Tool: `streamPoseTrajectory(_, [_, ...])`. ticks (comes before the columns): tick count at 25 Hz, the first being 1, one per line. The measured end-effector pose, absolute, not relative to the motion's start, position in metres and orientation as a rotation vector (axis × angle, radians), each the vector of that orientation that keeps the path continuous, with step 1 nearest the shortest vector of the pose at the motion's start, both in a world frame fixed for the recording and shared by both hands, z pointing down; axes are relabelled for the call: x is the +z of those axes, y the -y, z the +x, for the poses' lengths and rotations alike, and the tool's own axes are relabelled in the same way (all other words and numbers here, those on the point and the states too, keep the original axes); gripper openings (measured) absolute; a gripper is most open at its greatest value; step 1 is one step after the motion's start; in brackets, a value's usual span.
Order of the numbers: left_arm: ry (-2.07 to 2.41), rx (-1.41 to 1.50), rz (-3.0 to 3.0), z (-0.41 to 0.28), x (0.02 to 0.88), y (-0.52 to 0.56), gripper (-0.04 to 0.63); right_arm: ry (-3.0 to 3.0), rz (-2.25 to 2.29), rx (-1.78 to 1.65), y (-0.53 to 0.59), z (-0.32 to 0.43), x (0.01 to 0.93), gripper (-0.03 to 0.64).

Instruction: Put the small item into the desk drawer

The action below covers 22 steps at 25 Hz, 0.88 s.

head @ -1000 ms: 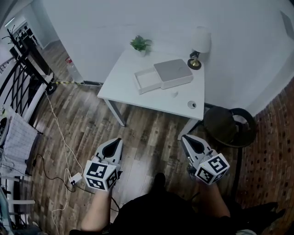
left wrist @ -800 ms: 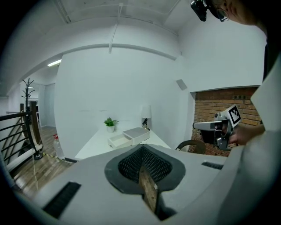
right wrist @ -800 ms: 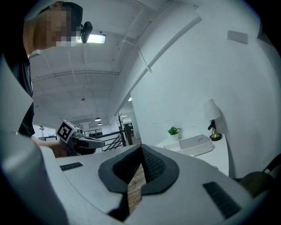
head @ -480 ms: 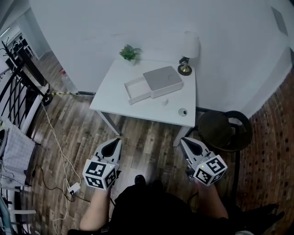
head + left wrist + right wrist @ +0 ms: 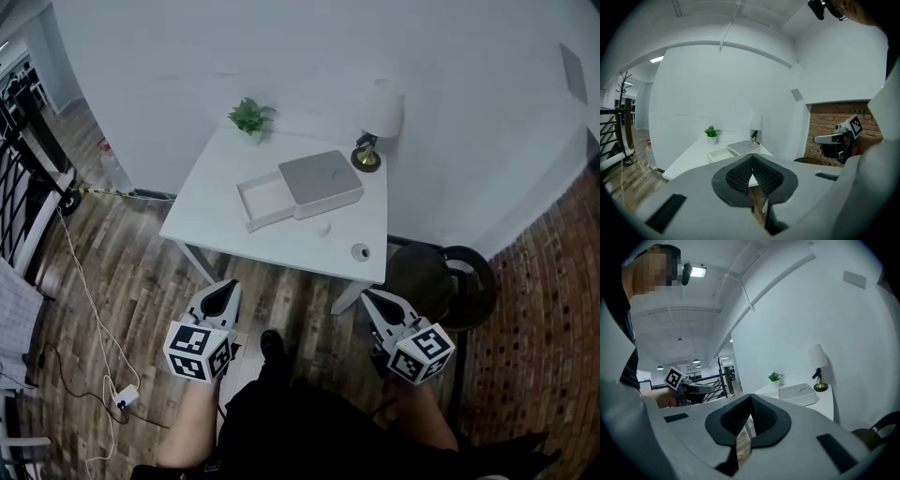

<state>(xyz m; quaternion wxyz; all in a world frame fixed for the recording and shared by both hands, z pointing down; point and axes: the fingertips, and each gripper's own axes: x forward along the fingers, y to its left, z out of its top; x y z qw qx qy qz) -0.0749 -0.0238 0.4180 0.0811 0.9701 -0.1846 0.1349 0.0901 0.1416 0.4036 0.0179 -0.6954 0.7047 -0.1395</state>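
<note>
A white table (image 5: pixel 216 211) stands ahead by the wall. On it sits a grey drawer box (image 5: pixel 320 179) with its white drawer (image 5: pixel 264 201) pulled open to the left. A small white item (image 5: pixel 324 228) lies in front of the box, and a small round object (image 5: pixel 360 251) lies nearer the table's front edge. My left gripper (image 5: pixel 223 287) and right gripper (image 5: pixel 368 296) are held low over the wood floor, short of the table, both shut and empty. In the left gripper view the box (image 5: pixel 742 147) is far beyond the shut jaws.
A potted plant (image 5: pixel 249 117) and a lamp (image 5: pixel 377 120) stand at the table's back. A black round stool (image 5: pixel 439 281) sits right of the table, close to my right gripper. A cable with a power strip (image 5: pixel 122 397) lies on the floor to the left.
The table has come closer and slid left in the head view as the person walks toward it. Both grippers moved forward with the person, still shut.
</note>
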Motion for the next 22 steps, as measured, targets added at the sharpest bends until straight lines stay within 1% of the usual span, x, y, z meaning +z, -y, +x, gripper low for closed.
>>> streamPoseTrajectory(12, [0.521,0.406,2.856,-0.006,0.435,0.17,0.009,-2.303,-2.165,-0.51,0.017,0.144,0.412,0.003])
streamPoseTrajectory(22, [0.613,0.426,2.779,-0.004,0.449,0.251,0.009,-2.434,-2.054,-0.592,0.122,0.148,0.426,0.003])
